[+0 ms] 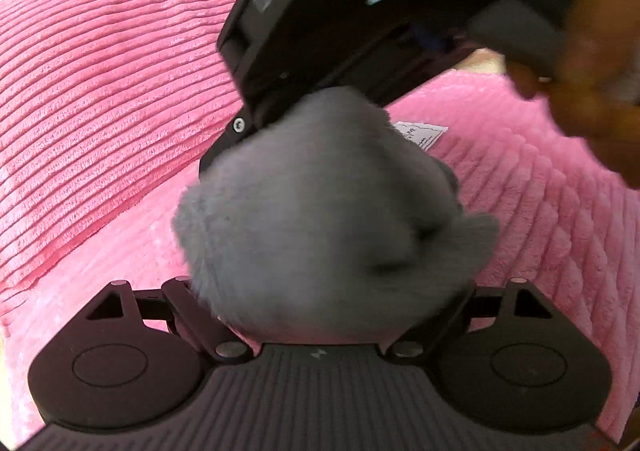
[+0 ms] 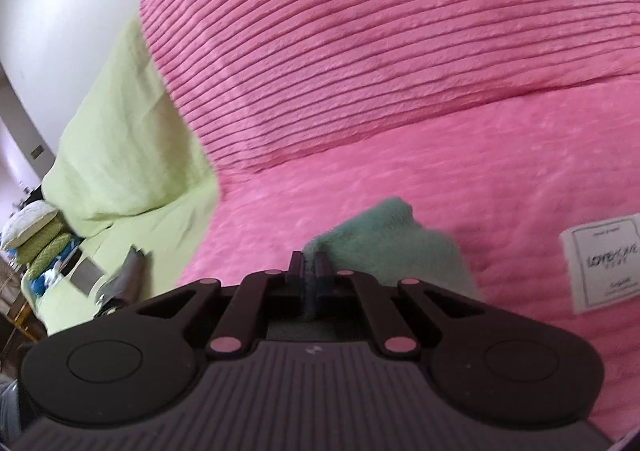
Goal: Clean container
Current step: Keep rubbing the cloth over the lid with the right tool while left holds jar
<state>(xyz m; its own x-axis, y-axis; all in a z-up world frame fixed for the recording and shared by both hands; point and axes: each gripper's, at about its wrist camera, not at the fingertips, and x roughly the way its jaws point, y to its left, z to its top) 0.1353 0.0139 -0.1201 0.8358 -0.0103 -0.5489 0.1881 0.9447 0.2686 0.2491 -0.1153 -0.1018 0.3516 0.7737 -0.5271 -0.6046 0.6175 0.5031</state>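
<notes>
Grey fluffy cloth in left hand-held gripper, pink bedspread

Soft, even daylight fills both my fisheye views, edges bowing strongly, while the grey cloth at my left tool smears with motion blur, pink bedspread sharper.

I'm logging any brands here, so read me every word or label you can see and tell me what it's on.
"LOVE HOME" or similar, blurred, uncertain: large print on the white sewn tag on the pink blanket.
The tag's smaller lines: too blurred to read.
The same tag in the left wrist view: unreadable.
Nothing else carries text.
</notes>
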